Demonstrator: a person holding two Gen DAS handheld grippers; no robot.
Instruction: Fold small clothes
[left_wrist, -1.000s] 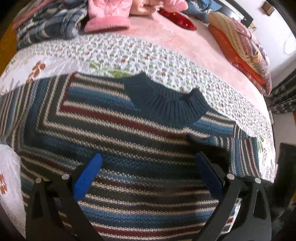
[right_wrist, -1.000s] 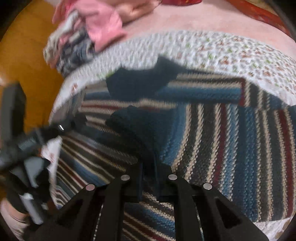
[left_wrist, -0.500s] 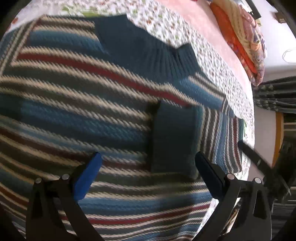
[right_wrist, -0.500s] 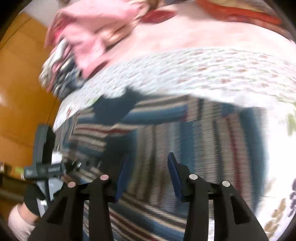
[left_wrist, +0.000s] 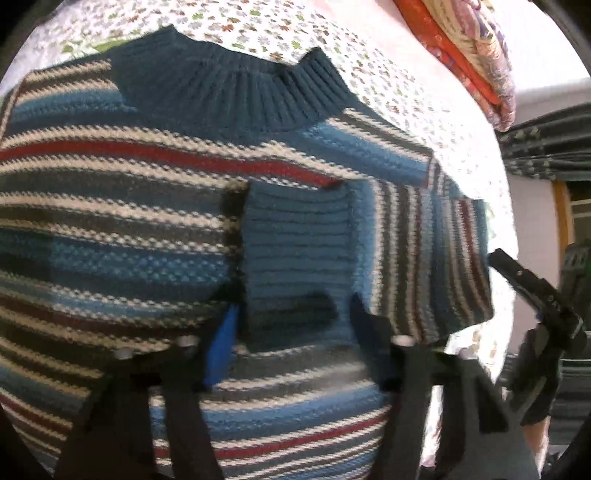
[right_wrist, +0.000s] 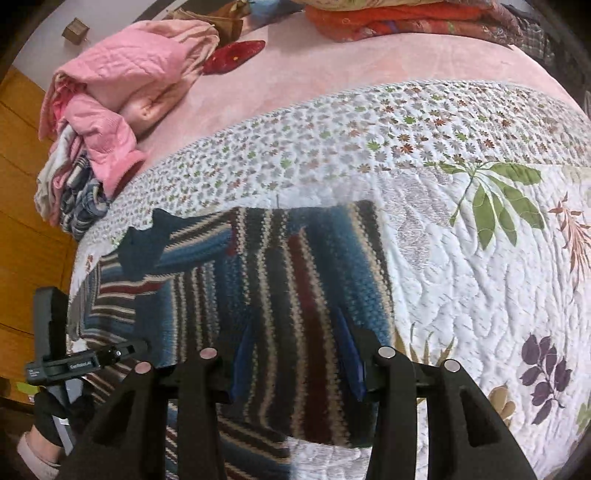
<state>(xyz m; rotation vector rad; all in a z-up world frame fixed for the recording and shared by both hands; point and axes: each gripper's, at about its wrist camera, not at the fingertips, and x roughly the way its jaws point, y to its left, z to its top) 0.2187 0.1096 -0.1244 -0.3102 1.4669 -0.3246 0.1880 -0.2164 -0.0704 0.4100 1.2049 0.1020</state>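
A striped knit sweater in blue, cream, grey and red lies flat on the bed, its dark teal collar at the far side. One sleeve is folded across the body, and its teal cuff rests on the chest. My left gripper hovers open at the cuff's near edge, one finger on each side of it. From the right wrist view the sweater shows its folded sleeve. My right gripper stands open just above that sleeve, holding nothing.
The floral quilt spreads out to the right of the sweater. A pile of pink and plaid clothes sits at the far left of the bed. Folded orange blankets lie at the back. A wooden wall stands left.
My right gripper has opened, let go of the cuff on the chest and drawn back to the right. My left gripper has moved in on the cuff and its fingers have narrowed.
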